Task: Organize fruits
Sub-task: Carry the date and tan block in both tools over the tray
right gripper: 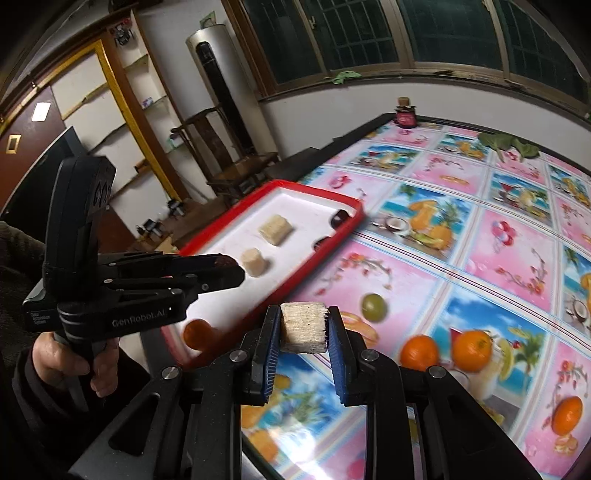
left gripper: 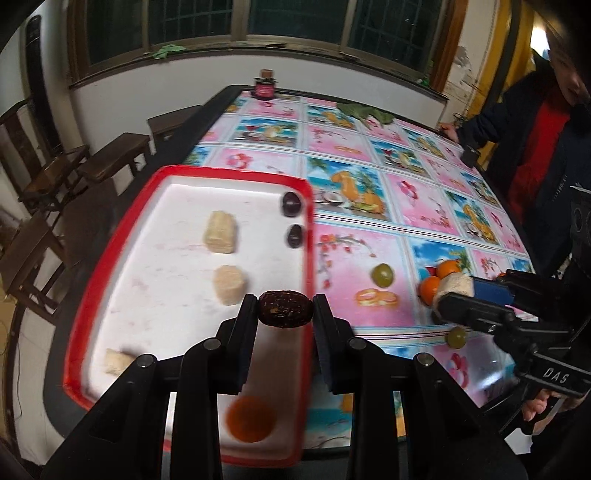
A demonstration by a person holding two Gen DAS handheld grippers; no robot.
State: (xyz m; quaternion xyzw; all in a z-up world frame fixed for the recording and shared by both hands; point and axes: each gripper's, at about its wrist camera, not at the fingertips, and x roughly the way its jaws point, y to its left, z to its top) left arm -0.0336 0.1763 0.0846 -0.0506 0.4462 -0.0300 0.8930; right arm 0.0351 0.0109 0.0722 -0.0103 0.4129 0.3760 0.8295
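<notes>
A wrinkled dark date (left gripper: 283,309) sits crosswise between the left gripper (left gripper: 284,308) tips, clenched, low centre over the red-rimmed tray (left gripper: 236,173); a pale sugarcane chunk (right gripper: 304,327) is pinched squarely by the right gripper (right gripper: 303,328), lower centre above the patterned tablecloth (right gripper: 480,258); a green grape (right gripper: 373,307) lies just right.

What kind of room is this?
Probably a home dining or living room: a large table under a fruit-print cloth, dark wooden chairs along the wall, a tall standing air conditioner in the corner, and barred windows.
</notes>
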